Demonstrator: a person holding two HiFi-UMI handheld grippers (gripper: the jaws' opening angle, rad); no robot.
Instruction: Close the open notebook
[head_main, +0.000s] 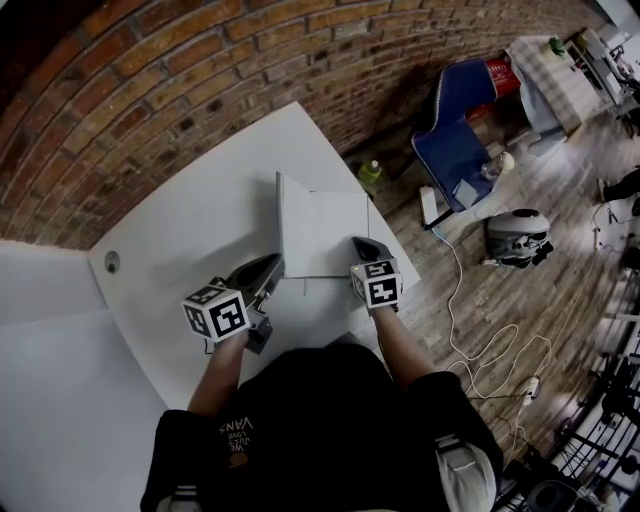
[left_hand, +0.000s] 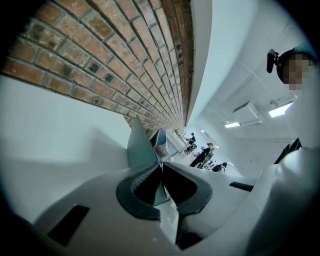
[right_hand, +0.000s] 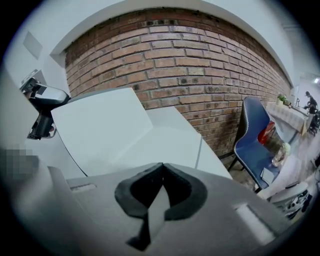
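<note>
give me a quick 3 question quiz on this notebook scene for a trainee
1. True or false: the notebook lies fully closed on the table.
2. Which gripper is shut on the raised left cover? A: left gripper. B: right gripper.
3. Fill in: the wall behind the table is made of ____.
Key: 1 false; 2 A; 3 brick.
</note>
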